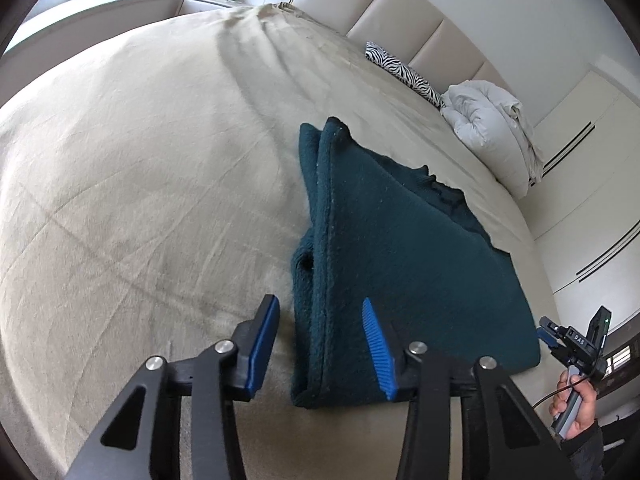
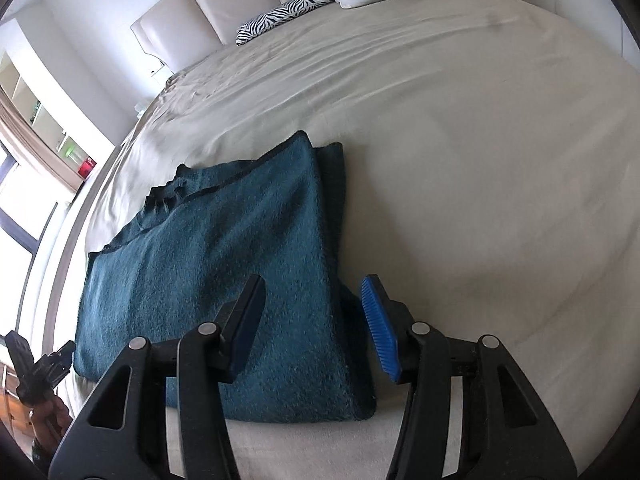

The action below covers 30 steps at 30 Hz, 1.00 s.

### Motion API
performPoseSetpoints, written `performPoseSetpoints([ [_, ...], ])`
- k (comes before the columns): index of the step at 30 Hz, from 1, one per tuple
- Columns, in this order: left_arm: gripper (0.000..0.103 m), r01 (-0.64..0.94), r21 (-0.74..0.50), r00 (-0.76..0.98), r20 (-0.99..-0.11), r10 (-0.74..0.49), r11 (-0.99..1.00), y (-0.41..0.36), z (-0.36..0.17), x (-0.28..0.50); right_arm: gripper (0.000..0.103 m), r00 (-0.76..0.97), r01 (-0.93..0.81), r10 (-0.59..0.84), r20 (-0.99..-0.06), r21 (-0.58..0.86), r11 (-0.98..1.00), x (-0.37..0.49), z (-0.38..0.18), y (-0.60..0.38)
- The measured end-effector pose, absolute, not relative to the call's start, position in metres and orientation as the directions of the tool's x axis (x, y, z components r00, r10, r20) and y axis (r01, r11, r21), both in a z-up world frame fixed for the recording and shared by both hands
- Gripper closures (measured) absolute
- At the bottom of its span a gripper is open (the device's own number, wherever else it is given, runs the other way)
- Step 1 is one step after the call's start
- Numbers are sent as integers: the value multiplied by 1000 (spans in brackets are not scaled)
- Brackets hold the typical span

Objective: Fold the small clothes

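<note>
The teal garment [image 1: 400, 248] lies on the bed [image 1: 140, 160] in front of me, already doubled over into stacked layers with its long edges roughly lined up. My left gripper [image 1: 320, 344] and right gripper [image 2: 314, 328] both hang just above its near edge, jaws apart, holding nothing. I judge the folding mostly done; perhaps one last fold or tidying remains.
</note>
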<state>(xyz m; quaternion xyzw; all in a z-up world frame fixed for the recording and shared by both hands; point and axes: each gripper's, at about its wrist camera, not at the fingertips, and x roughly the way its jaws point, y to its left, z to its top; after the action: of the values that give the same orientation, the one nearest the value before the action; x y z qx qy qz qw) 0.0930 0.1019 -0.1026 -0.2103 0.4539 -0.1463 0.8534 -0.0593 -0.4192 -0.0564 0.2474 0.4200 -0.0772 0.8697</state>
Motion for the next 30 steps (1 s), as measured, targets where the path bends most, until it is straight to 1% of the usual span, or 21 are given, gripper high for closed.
performPoseSetpoints([
  [1, 63, 62, -485, 544, -716, -437, 872, 102, -103, 93, 55, 633, 339, 75, -770, 363, 868, -58, -57, -419],
  [3, 65, 62, -481, 542, -720, -434, 875, 101, -103, 94, 60, 627, 329, 82, -775, 359, 873, -58, -60, -417],
  [6, 66, 67, -472, 542, -722, -429, 879, 101, -102, 93, 61, 613, 326, 82, -785, 347, 880, -55, -64, -416],
  [9, 66, 76, -455, 542, -728, -420, 887, 98, -101, 93, 70, 594, 331, 78, -801, 332, 883, -54, -68, -416],
  [11, 68, 77, -451, 540, -731, -417, 889, 99, -101, 94, 72, 578, 345, 53, -814, 303, 889, -54, -70, -416],
  [12, 72, 74, -450, 538, -733, -416, 890, 99, -102, 94, 78, 580, 342, 59, -813, 309, 887, -55, -71, -417],
  [13, 76, 69, -450, 535, -736, -414, 890, 99, -102, 95, 88, 579, 342, 61, -813, 310, 887, -55, -71, -417],
  [14, 79, 65, -451, 532, -739, -414, 890, 100, -103, 96, 94, 575, 348, 48, -817, 297, 889, -56, -71, -418],
  [15, 84, 63, -452, 530, -741, -413, 890, 100, -104, 98, 96, 573, 352, 42, -818, 292, 889, -57, -71, -418],
  [16, 88, 60, -448, 529, -743, -409, 892, 100, -104, 98, 97, 576, 352, 43, -817, 295, 889, -58, -70, -418],
  [19, 91, 67, -433, 524, -751, -401, 899, 99, -104, 100, 98, 583, 355, 28, -812, 285, 890, -62, -66, -416],
  [23, 92, 78, -425, 515, -757, -402, 902, 99, -105, 101, 98, 591, 374, 22, -806, 298, 878, -71, -64, -418],
  [27, 93, 89, -422, 509, -759, -406, 902, 101, -107, 101, 98, 587, 403, 52, -808, 347, 847, -78, -78, -428],
  [30, 93, 91, -425, 506, -759, -410, 900, 103, -110, 100, 98, 593, 406, 49, -803, 351, 844, -82, -82, -427],
])
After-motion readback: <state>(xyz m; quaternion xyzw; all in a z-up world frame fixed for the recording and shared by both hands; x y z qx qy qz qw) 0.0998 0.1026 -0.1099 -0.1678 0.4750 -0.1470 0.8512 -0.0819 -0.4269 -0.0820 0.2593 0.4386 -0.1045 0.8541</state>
